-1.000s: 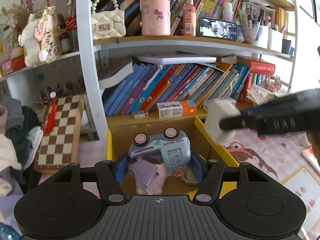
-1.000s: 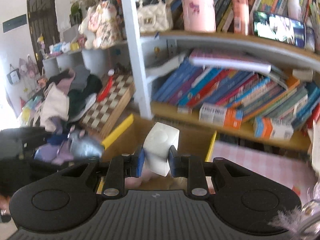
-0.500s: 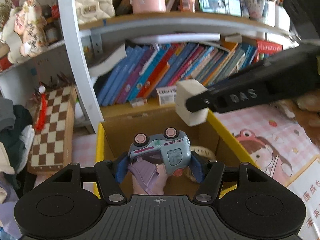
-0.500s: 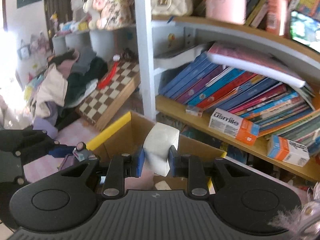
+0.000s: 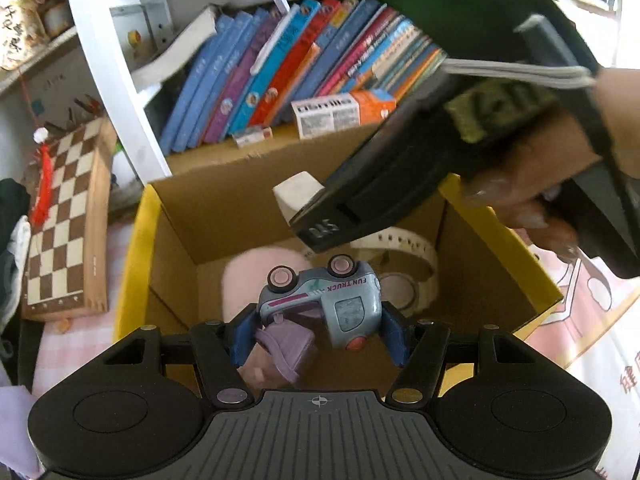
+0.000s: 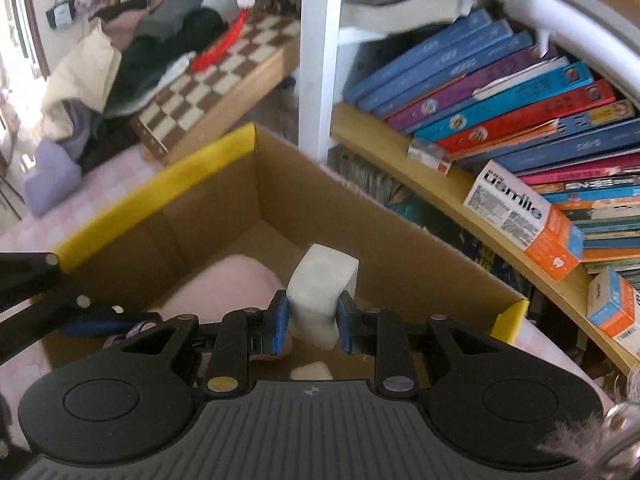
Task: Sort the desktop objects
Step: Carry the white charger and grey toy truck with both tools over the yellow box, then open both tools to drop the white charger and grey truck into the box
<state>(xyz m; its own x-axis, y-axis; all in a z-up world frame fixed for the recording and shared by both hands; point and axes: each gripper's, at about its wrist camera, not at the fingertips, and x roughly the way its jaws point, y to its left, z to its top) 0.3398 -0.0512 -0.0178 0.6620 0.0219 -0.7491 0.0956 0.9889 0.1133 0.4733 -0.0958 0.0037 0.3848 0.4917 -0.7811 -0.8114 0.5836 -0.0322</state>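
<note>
Both my hands have come down over the cardboard box [image 5: 140, 240] since a second ago. On the left, my left gripper [image 5: 318, 334] pinches a blue toy truck [image 5: 320, 300] and a purple toy bag [image 5: 286, 350] above the pink pillow [image 5: 256, 276] inside. On the right, my right gripper [image 6: 312, 322] squeezes a white block [image 6: 320, 284] over the box.

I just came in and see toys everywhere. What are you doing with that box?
A person is tidying, with a gripper in each hand. The left gripper has its jaws shut on a blue toy truck and a small purple bag. The right gripper is shut on a white block. Both hang over the open cardboard box, where a pink soft thing and a roll of tape already lie.
</note>
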